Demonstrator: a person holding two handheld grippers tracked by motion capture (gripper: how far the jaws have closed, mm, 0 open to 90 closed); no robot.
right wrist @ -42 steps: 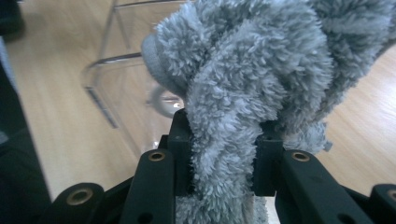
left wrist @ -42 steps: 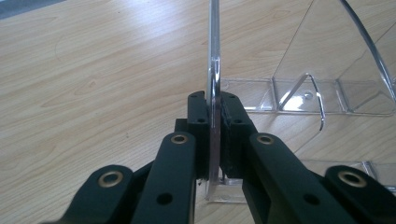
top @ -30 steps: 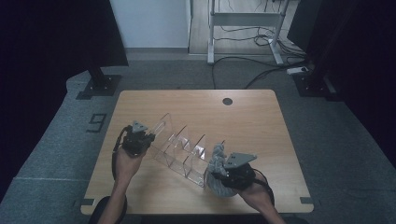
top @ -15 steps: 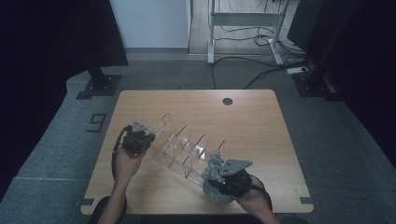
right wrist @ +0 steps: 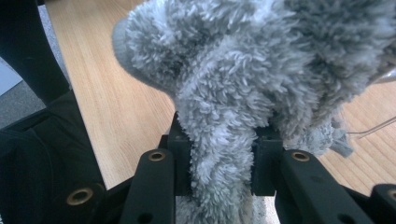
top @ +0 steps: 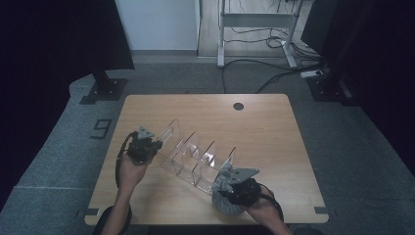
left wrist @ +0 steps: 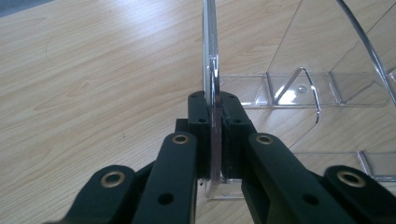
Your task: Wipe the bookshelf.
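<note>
Cleaning of the clear rack looks like the step in hand, judged from what each tool holds. Nearest the table's front edge, toward its right corner, the right gripper (top: 230, 188) has its fingers (right wrist: 180, 154) clenched on a fluffy grey cloth (right wrist: 261, 74), the wad bulging above them and lying close against the rack's near end. A little farther in, by the left edge, the left gripper (top: 147, 146) has its fingers (left wrist: 200, 122) clamped tight on the thin end panel of the clear acrylic rack (top: 195, 157), the plate standing upright on edge between the pads. The rack runs slantwise across the middle of the wooden table (top: 274, 127), from the left edge toward the front right, its dividers rising in a row. Beyond it the top lies bare up to a small round hole (top: 238, 106) near the back edge. My reading is that the next move calls for the left grip to keep the rack steady while the cloth is pressed against a panel and drawn along it, gently enough not to tip or slide the rack.
</note>
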